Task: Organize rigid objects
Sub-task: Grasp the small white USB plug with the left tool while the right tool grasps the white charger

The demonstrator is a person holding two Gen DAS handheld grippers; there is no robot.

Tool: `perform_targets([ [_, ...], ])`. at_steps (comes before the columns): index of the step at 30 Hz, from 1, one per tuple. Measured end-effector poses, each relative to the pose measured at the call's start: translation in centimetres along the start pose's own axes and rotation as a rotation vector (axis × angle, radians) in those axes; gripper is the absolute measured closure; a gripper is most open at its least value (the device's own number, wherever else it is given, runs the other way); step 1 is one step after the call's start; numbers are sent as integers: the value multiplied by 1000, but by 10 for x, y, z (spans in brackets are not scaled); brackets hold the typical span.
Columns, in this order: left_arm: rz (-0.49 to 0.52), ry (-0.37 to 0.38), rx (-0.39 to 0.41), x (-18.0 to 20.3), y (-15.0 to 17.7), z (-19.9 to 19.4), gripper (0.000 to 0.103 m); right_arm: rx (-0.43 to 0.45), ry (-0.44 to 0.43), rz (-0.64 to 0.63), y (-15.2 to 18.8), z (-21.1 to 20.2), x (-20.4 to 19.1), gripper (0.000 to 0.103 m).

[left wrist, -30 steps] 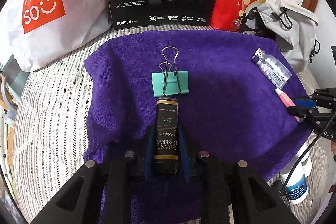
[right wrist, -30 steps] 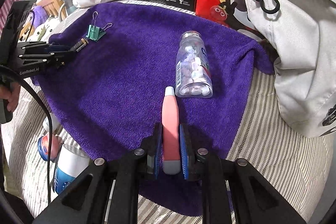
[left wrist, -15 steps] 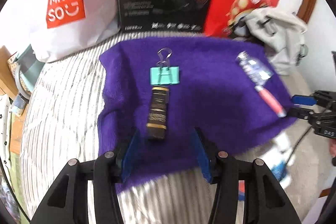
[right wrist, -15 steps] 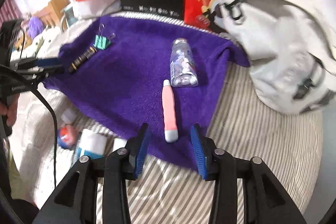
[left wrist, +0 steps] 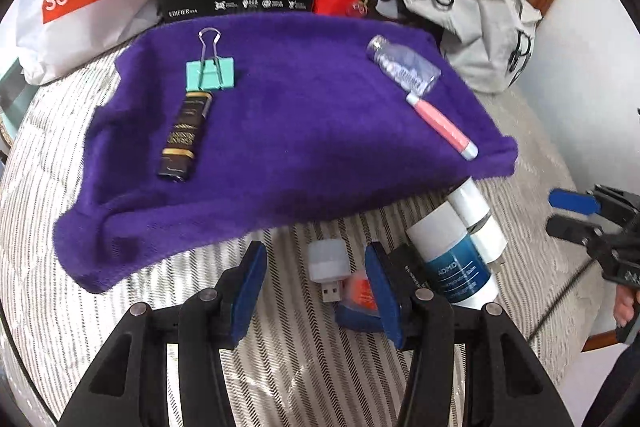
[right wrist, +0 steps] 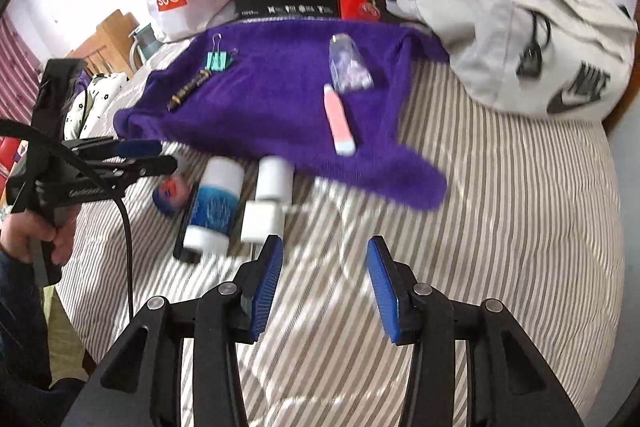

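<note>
Both tongs released: left gripper (left wrist: 316,283) over USB light (left wrist: 327,263) near purple towel (left wrist: 280,131) edge, right gripper (right wrist: 324,283) over bare striped bedding (right wrist: 500,227).

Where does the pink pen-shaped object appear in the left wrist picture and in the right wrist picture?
Left wrist view: the pink pen-shaped object lies right of centre, slanted, near the right edge of the purple towel.
Right wrist view: it lies just above the centre, nearly upright in the picture, near the towel's front edge.
Shared landmark: the clear bottle lies at its white-capped end in both views.
</note>
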State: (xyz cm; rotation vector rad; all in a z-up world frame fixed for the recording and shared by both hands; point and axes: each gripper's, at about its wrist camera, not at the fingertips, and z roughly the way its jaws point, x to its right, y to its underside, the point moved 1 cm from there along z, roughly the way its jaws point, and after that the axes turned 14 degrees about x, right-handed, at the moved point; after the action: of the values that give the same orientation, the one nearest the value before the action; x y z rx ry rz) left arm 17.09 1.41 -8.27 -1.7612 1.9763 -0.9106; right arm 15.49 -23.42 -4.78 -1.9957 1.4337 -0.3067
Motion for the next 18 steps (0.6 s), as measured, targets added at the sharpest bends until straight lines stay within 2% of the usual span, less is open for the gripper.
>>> perform_targets([
  [4, 1, -1, -2, 2, 2, 6, 58, -27, -1, 11, 17, 1, 1, 59],
  [6, 0, 4, -4, 2, 3, 7, 67, -37, -2, 10, 22, 2, 0, 59],
  [8, 10, -16, -14, -2, 4, 9, 70, -41, -1, 7, 26, 2, -1, 59],
  [10, 25, -35, -28, -5, 8, 9, 70, -41, -6, 10, 27, 1, -1, 59],
  [18, 54, -17, -12, -4, 7, 11, 71, -54, -16, 12, 26, 10, -7, 59],
])
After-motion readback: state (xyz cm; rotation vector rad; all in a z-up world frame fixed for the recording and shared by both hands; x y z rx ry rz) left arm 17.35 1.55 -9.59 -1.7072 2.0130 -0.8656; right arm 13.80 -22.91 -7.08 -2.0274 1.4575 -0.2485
